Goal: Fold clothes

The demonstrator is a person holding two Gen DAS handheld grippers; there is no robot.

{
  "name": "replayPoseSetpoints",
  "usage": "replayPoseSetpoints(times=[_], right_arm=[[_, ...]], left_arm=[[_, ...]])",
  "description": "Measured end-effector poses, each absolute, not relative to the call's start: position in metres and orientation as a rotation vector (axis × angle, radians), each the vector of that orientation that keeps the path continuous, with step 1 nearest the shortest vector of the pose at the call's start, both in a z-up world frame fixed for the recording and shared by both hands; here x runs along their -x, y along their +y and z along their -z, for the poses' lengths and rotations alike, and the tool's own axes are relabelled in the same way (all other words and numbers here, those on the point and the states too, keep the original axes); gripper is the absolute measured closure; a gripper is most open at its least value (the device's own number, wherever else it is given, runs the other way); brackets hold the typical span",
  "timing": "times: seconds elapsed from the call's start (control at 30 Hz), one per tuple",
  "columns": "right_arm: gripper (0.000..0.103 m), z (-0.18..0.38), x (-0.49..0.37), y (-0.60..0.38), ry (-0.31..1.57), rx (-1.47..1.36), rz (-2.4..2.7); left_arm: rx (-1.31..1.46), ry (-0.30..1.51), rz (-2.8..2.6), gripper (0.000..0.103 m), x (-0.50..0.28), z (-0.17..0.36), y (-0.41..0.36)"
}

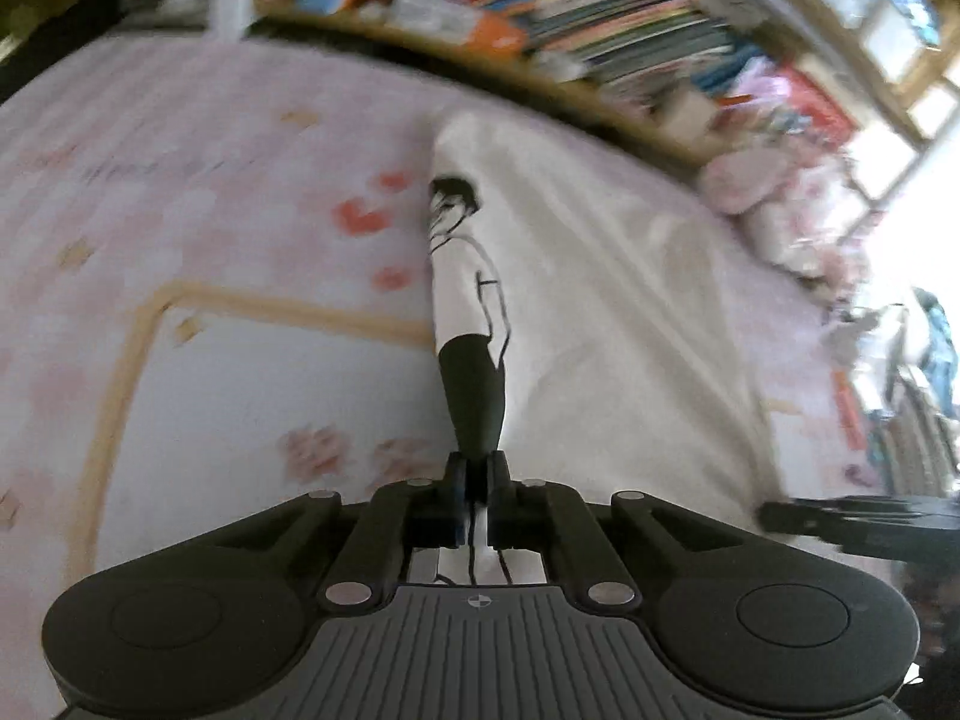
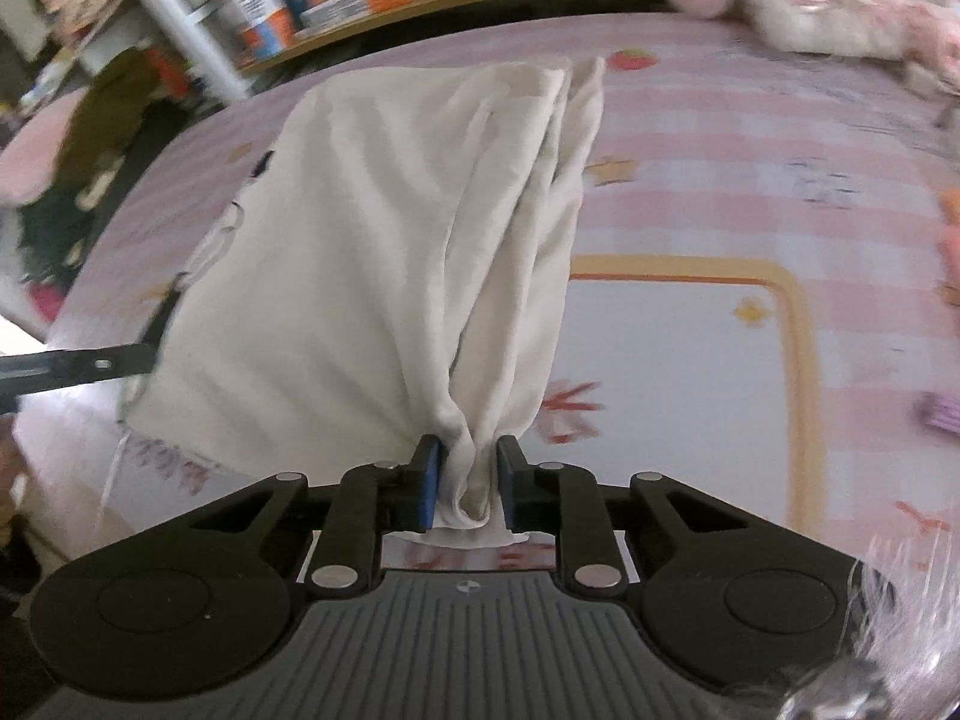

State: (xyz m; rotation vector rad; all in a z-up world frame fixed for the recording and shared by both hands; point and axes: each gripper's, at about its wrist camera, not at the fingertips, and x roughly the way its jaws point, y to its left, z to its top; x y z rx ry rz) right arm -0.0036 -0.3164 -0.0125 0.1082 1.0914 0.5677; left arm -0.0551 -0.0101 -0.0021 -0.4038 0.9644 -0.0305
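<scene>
A child's bedroom in a home.

A bed (image 2: 750, 138) fills the middle of both views, covered in a pink-and-white checked sheet (image 1: 180, 138) printed with small cartoon motifs and a yellow-bordered panel. Along the top of the frames runs a wooden bookshelf (image 1: 600, 18) crammed with thin, brightly coloured books and boxes. Pink plush toys (image 2: 810, 6) lie heaped at the upper right of the right wrist view, at the bed's far edge. A white metal post (image 2: 174, 18) stands at the upper left, with soft clutter beside it and daylight at the frame's edge.
</scene>
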Motion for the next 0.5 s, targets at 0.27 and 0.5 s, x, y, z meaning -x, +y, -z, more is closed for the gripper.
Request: replayPoseSetpoints(times=[0.27,0.5], right_arm=[[0.085,0.01,0.005,-0.299,1.105,-0.061,-0.666],[0.085,0.012,0.006,-0.302,1.101,-0.08,-0.683]], left_arm=[[0.453,0.939,-0.045,0.097,0.067,0.011,0.004],[0.414,0.932,-0.058,0.098,0.066,0.001,-0.002]])
